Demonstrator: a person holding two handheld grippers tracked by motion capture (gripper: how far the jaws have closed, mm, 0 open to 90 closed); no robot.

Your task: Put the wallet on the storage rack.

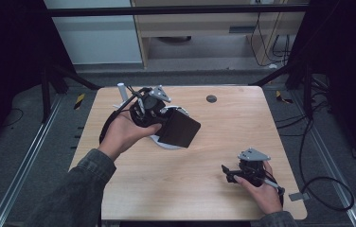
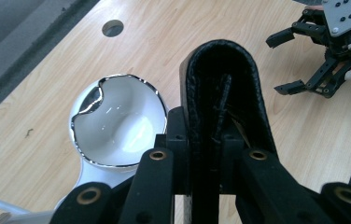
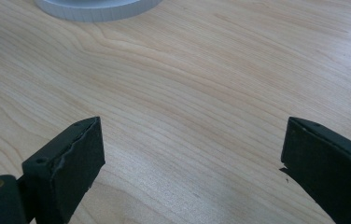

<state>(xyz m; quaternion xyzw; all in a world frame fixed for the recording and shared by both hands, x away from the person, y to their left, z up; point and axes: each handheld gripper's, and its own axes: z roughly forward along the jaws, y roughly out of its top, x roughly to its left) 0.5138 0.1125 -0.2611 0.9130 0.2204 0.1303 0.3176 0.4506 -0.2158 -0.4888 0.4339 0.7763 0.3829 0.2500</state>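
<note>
left gripper point(image 1: 166, 113): raised, jaws clamped | right gripper point(image 1: 230, 174): low, jaws spread wide

The left gripper point(image 1: 159, 113) is above the far left part of the table point(image 1: 204, 198), and between its jaws stands a folded wallet point(image 1: 179, 128), fold pointing away from the hand. Under the wallet, a bowl-shaped dish point(image 2: 117, 123) lies on the table, just beside the wallet on its left in the left gripper view. A tube point(image 1: 122, 92) stands behind the gripper, near the far left corner. A round hole point(image 1: 211, 99) is in the table near the far edge, about its middle. The right gripper point(image 1: 228, 174) is low near the near right corner, well apart from the wallet, with bare table between its jaws.
</note>
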